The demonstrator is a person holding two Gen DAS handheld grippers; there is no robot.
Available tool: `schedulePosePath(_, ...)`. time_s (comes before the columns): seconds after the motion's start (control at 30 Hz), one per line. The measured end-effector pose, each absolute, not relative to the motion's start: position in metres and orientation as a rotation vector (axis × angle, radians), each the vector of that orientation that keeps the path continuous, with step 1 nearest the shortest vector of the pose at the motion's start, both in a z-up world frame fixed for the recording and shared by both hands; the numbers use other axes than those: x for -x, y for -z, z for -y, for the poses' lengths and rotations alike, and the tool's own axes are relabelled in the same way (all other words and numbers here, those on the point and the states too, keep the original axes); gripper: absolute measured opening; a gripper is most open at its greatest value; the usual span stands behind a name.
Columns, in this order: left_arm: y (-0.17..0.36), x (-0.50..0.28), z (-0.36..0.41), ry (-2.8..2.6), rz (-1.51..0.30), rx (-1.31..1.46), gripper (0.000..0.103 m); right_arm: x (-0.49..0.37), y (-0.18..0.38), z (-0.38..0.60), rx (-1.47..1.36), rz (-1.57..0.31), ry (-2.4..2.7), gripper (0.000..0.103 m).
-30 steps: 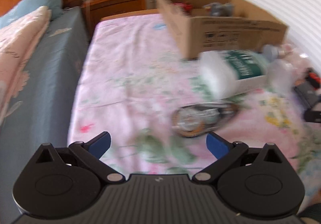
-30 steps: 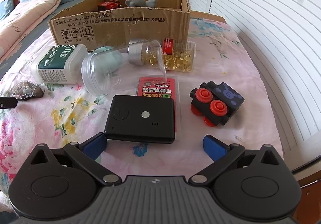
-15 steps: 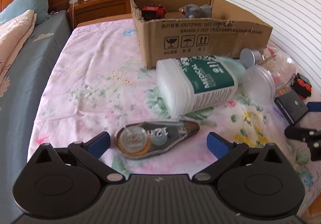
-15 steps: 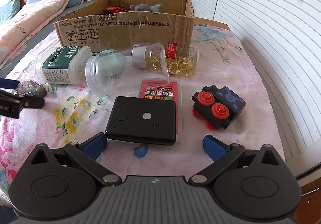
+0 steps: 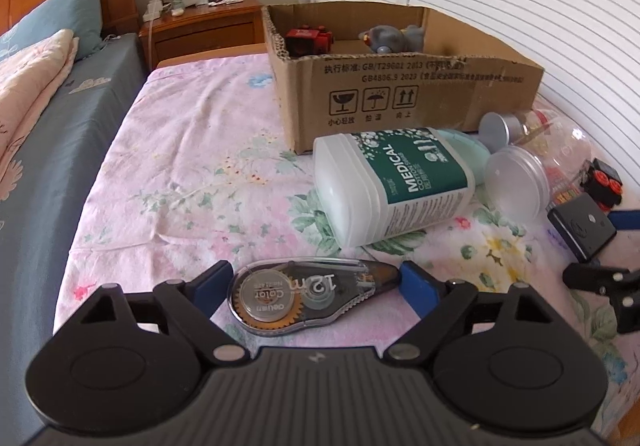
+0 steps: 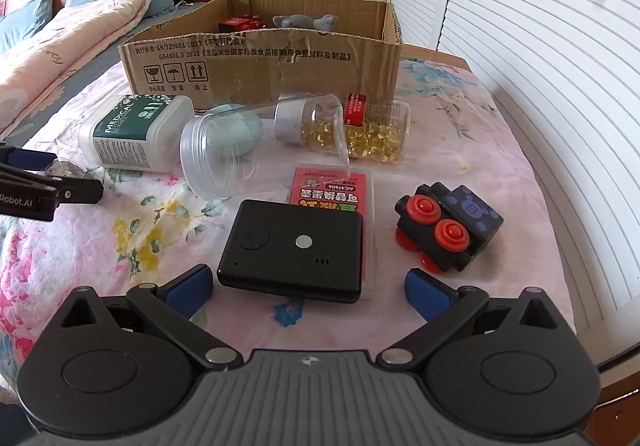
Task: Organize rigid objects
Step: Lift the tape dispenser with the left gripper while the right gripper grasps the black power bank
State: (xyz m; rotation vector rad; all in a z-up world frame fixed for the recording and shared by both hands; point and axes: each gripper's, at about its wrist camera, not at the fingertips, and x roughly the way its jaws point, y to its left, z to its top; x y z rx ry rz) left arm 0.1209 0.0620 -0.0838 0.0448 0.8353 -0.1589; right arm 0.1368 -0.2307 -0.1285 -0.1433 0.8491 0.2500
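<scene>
My left gripper (image 5: 312, 282) jaws are closing around the correction tape (image 5: 310, 296) lying flat on the near bedsheet (image 5: 192, 166), pads not yet pressing; light, stiff, slick plastic, best pinched across its long sides

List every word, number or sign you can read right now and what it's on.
"MEDICAL": white bottle; the smaller print under it is unreadable.
"12m", "Color": correction tape.
"GB/T29601 2013", "GB4806.9 2023", plus fragile, umbrella and this-way-up signs: cardboard box; the Chinese print is too small to read.
"AIC47606": red card; its large Chinese characters are partly covered.
"Robot.AI": left gripper.
"B": black toy block.
</scene>
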Motion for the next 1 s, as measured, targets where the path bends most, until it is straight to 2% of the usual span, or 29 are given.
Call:
schedulePosePath(0.4,0.084,-0.109,-0.077,0.226,-0.817,-0.107,0.091,-0.140,0.116,0.213,0.174,-0.835,-0.275,0.103)
schedulePosePath(0.63,0.084,-0.107,-0.079,0.189,-0.844,-0.071,0.092,-0.147,0.118,0.209,0.193,-0.842,-0.223,0.090)
schedulePosePath(0.7,0.083,-0.107,-0.078,0.178,-0.851,-0.068,0.092,-0.147,0.117,0.210,0.194,-0.840,-0.201,0.082)
schedulePosePath(0.87,0.083,-0.106,-0.074,0.169,-0.851,-0.076,0.092,-0.147,0.117,0.208,0.221,-0.841,-0.196,0.081)
schedulePosePath(1.0,0.082,-0.107,-0.073,0.178,-0.857,-0.076,0.090,-0.145,0.115,0.208,0.225,-0.840,-0.199,0.074)
